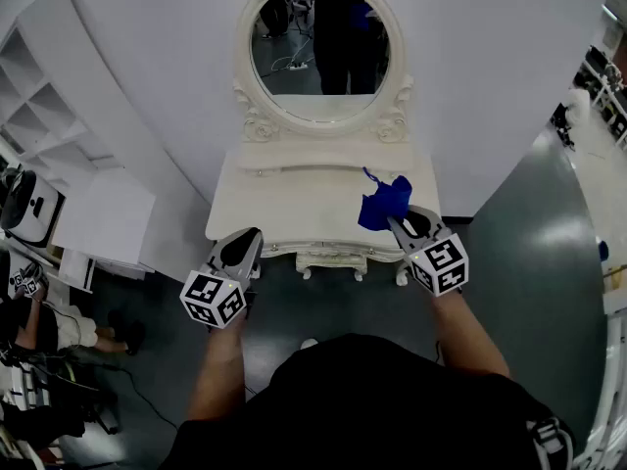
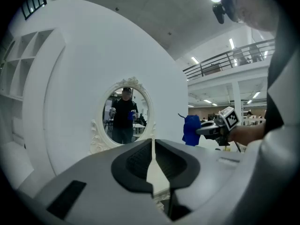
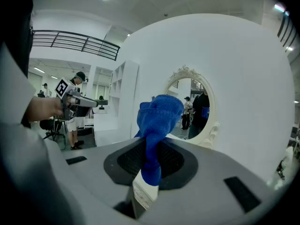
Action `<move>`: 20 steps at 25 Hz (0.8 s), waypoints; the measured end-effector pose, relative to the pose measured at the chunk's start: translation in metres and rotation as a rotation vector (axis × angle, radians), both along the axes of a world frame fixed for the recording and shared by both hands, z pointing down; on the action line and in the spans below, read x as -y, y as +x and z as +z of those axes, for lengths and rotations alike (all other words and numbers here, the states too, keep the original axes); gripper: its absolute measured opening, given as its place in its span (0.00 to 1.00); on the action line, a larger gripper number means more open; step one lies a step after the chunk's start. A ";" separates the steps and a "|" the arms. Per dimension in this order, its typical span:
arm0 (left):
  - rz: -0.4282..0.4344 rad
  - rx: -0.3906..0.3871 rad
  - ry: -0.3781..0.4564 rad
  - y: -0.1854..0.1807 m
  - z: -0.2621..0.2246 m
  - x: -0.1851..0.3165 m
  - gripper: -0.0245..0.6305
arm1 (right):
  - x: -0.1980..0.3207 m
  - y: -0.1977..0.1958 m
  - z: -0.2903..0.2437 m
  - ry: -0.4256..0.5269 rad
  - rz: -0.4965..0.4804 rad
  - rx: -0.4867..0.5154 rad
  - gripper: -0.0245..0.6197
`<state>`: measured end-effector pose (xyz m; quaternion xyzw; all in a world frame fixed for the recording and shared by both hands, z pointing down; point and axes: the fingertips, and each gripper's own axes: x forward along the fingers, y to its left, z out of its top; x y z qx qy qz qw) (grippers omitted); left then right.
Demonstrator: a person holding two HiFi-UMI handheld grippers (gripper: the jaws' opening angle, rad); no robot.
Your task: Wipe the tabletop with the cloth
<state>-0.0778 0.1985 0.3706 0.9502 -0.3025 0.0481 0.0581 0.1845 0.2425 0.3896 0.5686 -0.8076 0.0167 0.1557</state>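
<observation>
A white dressing table (image 1: 294,200) with an oval mirror (image 1: 320,42) stands against the wall ahead. My right gripper (image 1: 395,221) hovers over the tabletop's right front corner, shut on a blue cloth (image 1: 384,202) that bunches up beyond its tips. In the right gripper view the cloth (image 3: 157,121) rises from between the jaws of the gripper (image 3: 150,146). My left gripper (image 1: 252,235) sits at the table's left front edge, shut and holding nothing. In the left gripper view its jaws (image 2: 153,146) meet, and the cloth (image 2: 191,129) shows to the right.
A white shelf unit (image 1: 49,116) and a low white cabinet (image 1: 108,218) stand left of the table. A person (image 1: 44,326) sits on the dark floor at far left. A white table edge (image 1: 612,204) lies at far right.
</observation>
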 end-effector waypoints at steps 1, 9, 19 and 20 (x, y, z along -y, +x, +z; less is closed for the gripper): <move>0.004 0.000 -0.001 -0.001 0.001 0.001 0.09 | 0.001 -0.002 0.000 0.002 0.001 -0.001 0.12; 0.045 -0.011 -0.009 -0.019 0.005 0.016 0.09 | 0.010 -0.028 0.001 -0.002 0.024 -0.010 0.12; 0.103 -0.027 -0.009 -0.076 0.008 0.049 0.09 | 0.034 -0.087 -0.004 0.009 0.096 -0.002 0.12; 0.107 -0.027 -0.010 -0.080 0.008 0.051 0.09 | 0.034 -0.092 -0.004 0.008 0.101 -0.002 0.12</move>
